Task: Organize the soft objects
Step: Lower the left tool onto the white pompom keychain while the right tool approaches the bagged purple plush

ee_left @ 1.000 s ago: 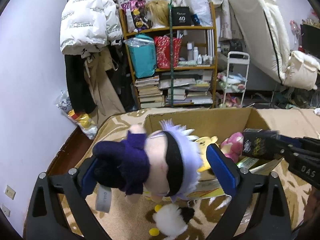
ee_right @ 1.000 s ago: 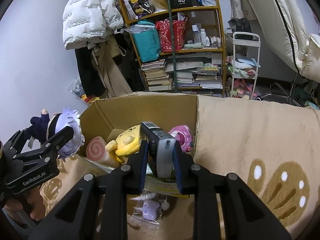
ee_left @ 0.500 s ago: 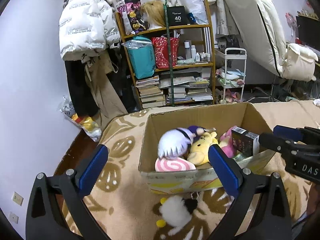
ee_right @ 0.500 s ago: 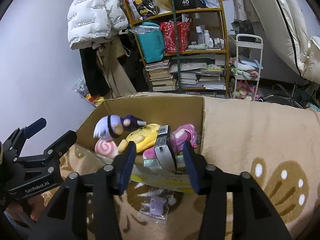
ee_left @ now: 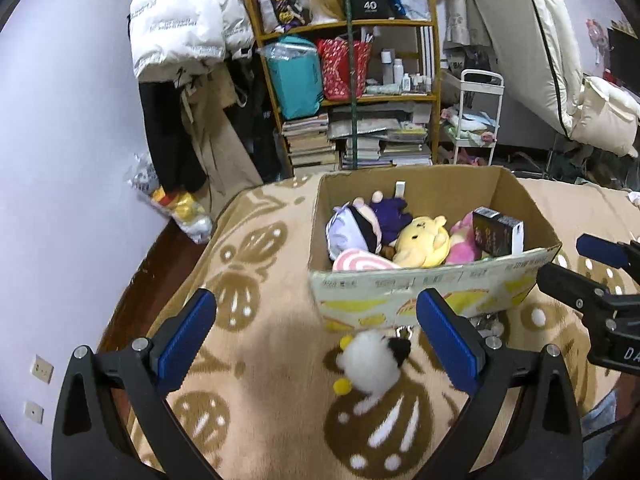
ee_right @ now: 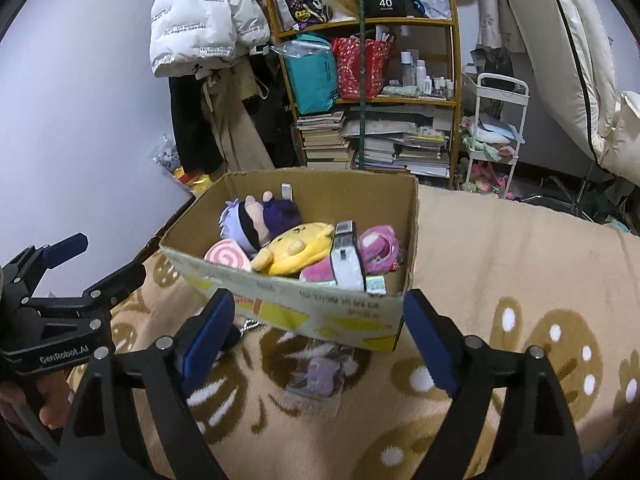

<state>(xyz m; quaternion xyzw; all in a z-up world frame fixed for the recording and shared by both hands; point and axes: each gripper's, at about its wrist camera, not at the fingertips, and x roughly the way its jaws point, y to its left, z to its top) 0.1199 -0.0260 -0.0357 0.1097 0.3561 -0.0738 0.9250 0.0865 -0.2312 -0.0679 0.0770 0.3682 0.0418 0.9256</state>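
Cardboard box (ee_left: 436,292) on the tan blanket (ee_left: 256,264) already holds several plush toys; both grippers hang spread and empty on its near side.

Judging by what lies loose, the step in hand is fetching the next soft thing: a white fluffy plush (ee_left: 370,360) rests on the blanket just beside the box's near wall, between the fingers of the left gripper (ee_left: 316,340) but lower, so it calls for a descent and a gentle squeeze. A small bagged purple toy (ee_right: 318,372) lies near the same wall, under the right gripper (ee_right: 316,340), likewise untouched.
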